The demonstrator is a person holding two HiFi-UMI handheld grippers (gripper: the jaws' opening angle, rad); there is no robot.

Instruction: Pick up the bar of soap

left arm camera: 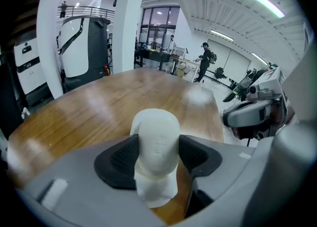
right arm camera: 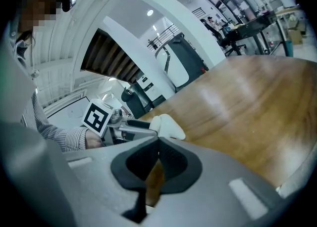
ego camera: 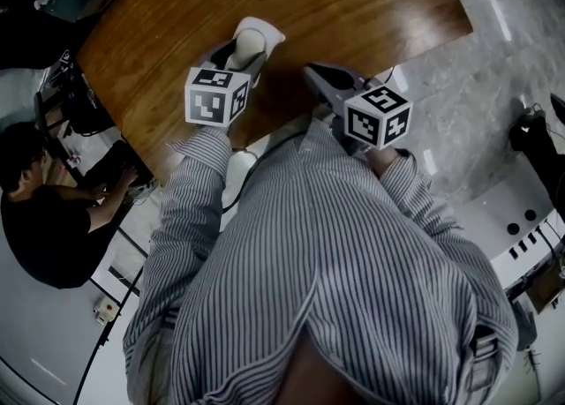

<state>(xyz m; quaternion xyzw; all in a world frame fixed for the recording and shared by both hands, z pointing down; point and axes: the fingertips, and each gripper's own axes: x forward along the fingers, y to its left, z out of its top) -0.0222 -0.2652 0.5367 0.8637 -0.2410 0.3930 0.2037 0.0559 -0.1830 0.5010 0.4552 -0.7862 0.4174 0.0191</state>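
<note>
The white bar of soap [left arm camera: 157, 142] stands on end between the two black pads [left arm camera: 122, 158] of my left gripper [left arm camera: 157, 154]. Both pads lie against its sides, so the gripper is shut on it. Its lower part is hidden between the jaws, so I cannot tell whether it rests on the wooden table [left arm camera: 99, 112]. In the head view the soap [ego camera: 251, 41] shows at the tip of the left gripper [ego camera: 252, 45], over the table's near part. My right gripper [right arm camera: 158, 144] is shut with nothing in it. It hovers to the right of the soap [right arm camera: 169, 126].
The table [ego camera: 353, 6] stretches away ahead, and its near edge runs just in front of the person's striped shirt. A seated person [ego camera: 40, 218] works at a desk to the left. Marble floor [ego camera: 494, 59] and equipment [ego camera: 530, 236] lie to the right.
</note>
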